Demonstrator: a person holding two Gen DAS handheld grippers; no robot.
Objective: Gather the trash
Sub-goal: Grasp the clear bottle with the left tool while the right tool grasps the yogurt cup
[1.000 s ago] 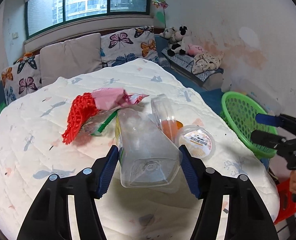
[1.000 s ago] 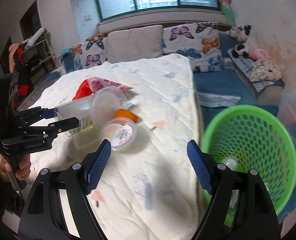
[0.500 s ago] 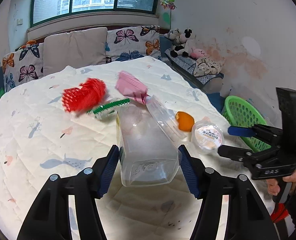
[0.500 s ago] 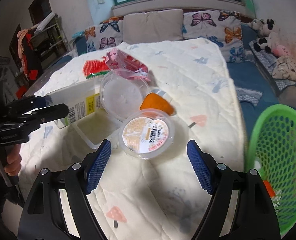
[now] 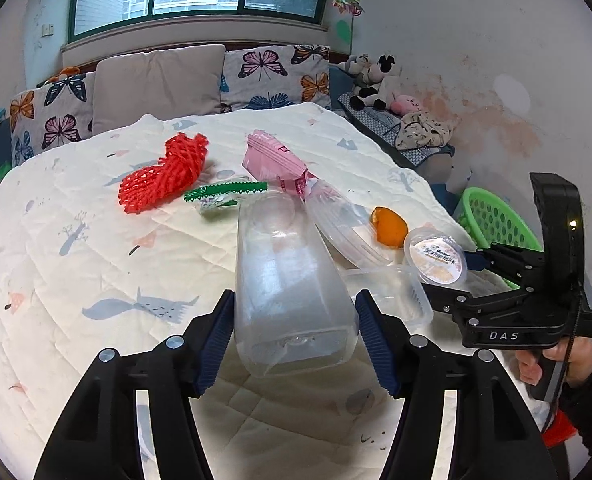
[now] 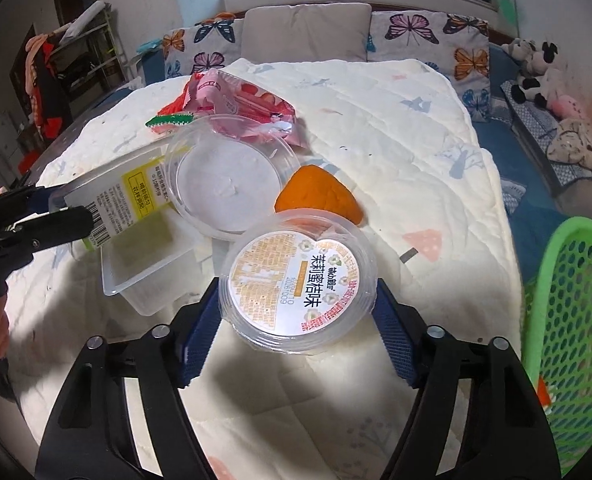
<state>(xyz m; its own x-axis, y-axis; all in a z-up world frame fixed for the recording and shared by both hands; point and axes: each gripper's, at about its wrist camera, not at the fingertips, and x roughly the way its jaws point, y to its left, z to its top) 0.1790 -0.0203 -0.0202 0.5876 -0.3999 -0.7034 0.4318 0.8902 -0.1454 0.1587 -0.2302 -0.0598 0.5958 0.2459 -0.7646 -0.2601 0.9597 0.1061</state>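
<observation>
Left gripper (image 5: 294,342) fingers clamp a clear plastic bottle (image 5: 290,280); right gripper (image 6: 297,322) fingers bracket a jelly cup (image 6: 297,276), grip uncertain. Most litter remains on the bed (image 5: 76,272); green basket (image 6: 571,320) near-empty.

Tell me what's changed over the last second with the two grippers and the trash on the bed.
The right gripper swung away from the green basket and closed in on the round labelled cup, which now sits between its fingers; whether they press it is unclear. The left gripper still clamps the clear bottle and has lifted and drawn back slightly. The orange peel, pink wrapper and red net lie where they were.
</observation>
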